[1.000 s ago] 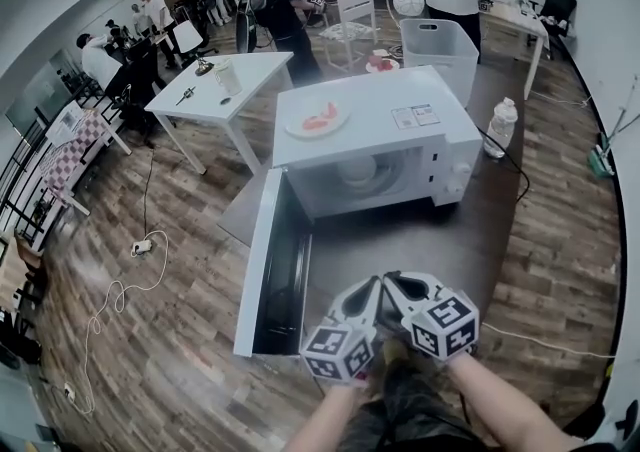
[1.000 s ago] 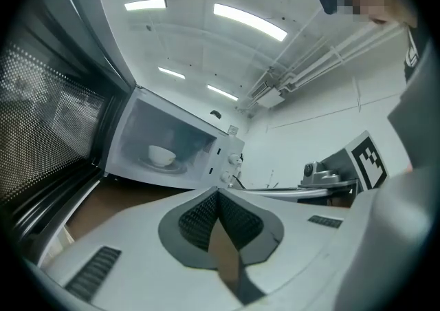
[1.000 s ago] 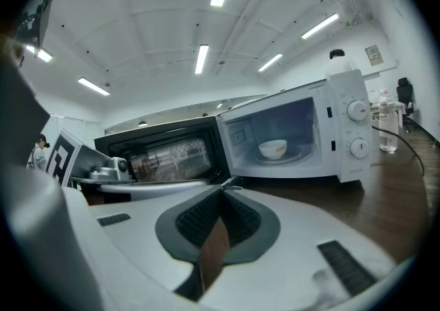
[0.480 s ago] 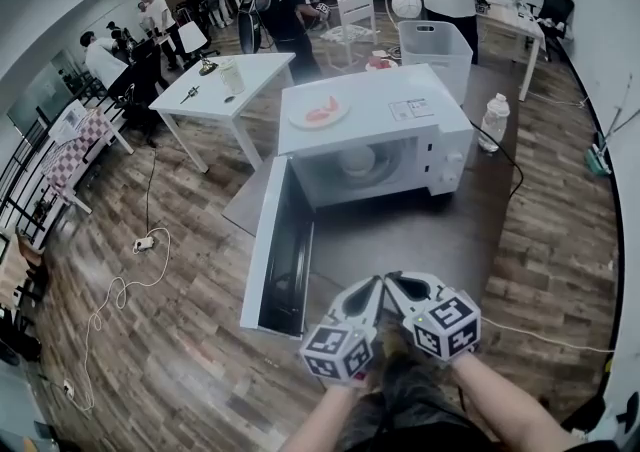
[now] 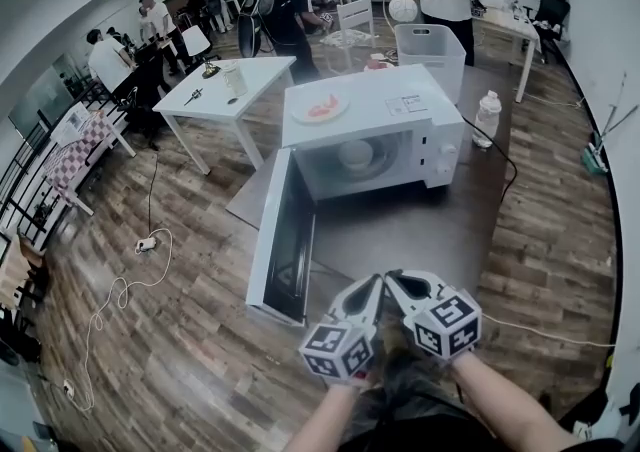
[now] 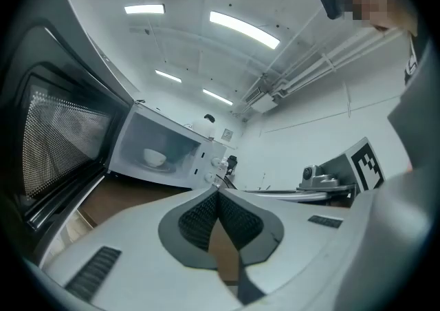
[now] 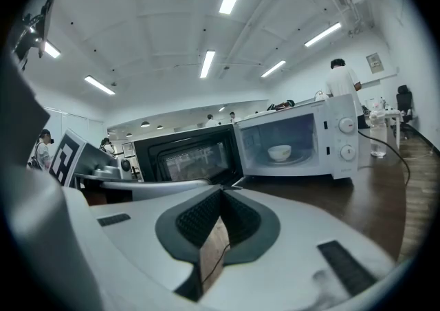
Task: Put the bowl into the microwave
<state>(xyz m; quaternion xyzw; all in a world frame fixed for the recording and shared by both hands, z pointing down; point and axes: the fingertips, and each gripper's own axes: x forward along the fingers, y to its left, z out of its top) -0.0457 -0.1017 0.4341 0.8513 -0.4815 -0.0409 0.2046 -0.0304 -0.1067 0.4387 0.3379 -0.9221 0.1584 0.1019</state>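
Left gripper (image 6: 217, 196): grey ribbed pads pressed together, nothing between them. Right gripper (image 7: 221, 194): same, jaws closed and empty. In the head view both sit side by side at the bottom edge, nearly touching, pointing at the microwave and well short of it.

Ahead of them is a dark brown tabletop (image 5: 400, 235). The black-windowed white microwave door (image 5: 285, 240) is swung fully open to the left. The boxy white microwave (image 5: 400, 110) stands on the far part of the tabletop with its cavity facing the grippers. The small white ceramic bowl (image 5: 355, 153) is inside, upright, about centred on the turntable.

On the microwave roof, left part, is a white plate with red food (image 5: 320, 108). A clear plastic bottle (image 5: 486, 120) stands right of the microwave and a white plastic basket (image 5: 430, 45) behind it. A white rectangular table (image 5: 225, 85) is far left, with several people beyond.
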